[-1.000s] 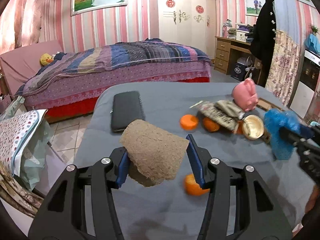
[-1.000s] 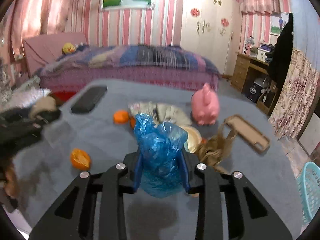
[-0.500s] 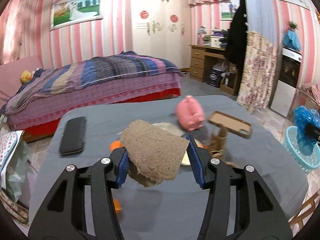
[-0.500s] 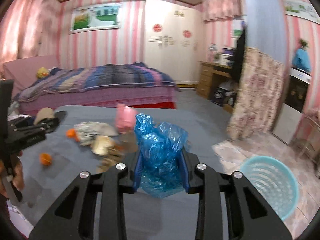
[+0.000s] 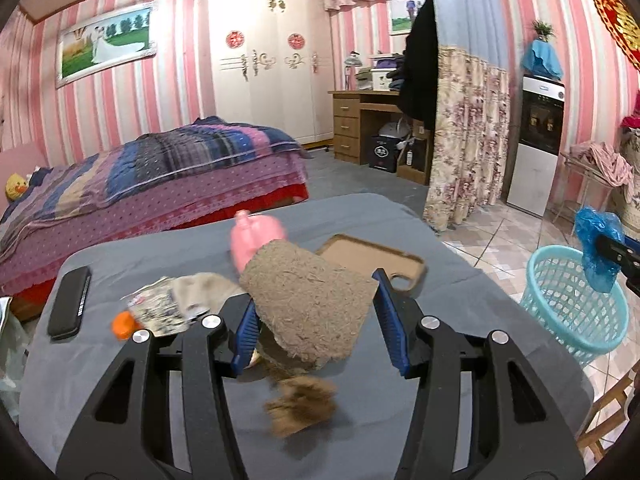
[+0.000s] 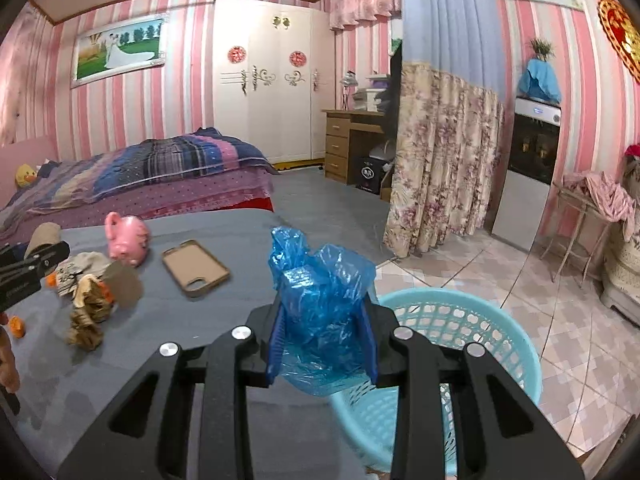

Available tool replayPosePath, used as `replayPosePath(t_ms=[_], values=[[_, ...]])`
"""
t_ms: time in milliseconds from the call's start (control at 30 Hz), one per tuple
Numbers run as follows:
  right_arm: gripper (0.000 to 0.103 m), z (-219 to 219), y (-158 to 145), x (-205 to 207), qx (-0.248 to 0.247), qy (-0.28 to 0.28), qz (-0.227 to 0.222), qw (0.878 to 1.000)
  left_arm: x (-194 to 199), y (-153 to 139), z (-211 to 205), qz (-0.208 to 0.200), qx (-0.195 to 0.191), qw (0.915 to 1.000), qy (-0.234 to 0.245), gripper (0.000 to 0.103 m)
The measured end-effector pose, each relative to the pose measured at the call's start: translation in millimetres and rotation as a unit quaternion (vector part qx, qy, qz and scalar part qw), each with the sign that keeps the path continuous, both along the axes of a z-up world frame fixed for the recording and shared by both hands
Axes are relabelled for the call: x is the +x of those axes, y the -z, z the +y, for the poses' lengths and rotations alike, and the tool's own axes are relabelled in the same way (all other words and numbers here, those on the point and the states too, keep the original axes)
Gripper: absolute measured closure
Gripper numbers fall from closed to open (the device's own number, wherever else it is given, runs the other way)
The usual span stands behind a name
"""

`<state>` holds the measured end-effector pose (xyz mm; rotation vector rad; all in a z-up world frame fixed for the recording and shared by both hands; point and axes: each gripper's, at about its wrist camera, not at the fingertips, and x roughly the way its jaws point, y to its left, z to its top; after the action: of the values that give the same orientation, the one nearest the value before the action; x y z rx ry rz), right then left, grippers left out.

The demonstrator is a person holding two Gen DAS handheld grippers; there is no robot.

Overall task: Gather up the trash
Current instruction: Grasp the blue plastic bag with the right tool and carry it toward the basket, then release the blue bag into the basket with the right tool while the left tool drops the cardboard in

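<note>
Meanwhile, the right gripper clamps a crumpled blue plastic bag above the turquoise mesh basket at four o'clock; the left gripper clenches a brown fibrous wad over the grey table.

Open basket mouth just beyond table edge, nothing between.

No readable text, brand or number anywhere. Red round paper emblems on white wardrobe doors too small to read. Black bag under wooden desk carries white mark, illegible. Printed wrapper on grey table shows dark print, blurred beyond reading.
</note>
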<state>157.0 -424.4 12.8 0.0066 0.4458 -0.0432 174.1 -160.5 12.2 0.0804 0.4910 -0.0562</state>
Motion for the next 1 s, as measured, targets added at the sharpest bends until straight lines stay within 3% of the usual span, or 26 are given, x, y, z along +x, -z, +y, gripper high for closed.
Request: replayPosePath(t_ms=[167, 567, 1000], values=[[0.071, -39, 13, 5, 0.021, 0.024, 0.004, 0.999, 10, 5, -39, -0.004, 0.001, 0.9998, 0.021, 0.052], [0.071, -109, 26, -9, 0.008, 0.095, 0.025, 0.995, 29, 29, -148, 0.025, -0.021, 0.9939, 0.105, 0.052], [0.071, -157, 37, -25, 0.044, 0.140, 0.027, 0.989, 36, 53, -238, 0.054, -0.012, 0.9785, 0.199, 0.052]])
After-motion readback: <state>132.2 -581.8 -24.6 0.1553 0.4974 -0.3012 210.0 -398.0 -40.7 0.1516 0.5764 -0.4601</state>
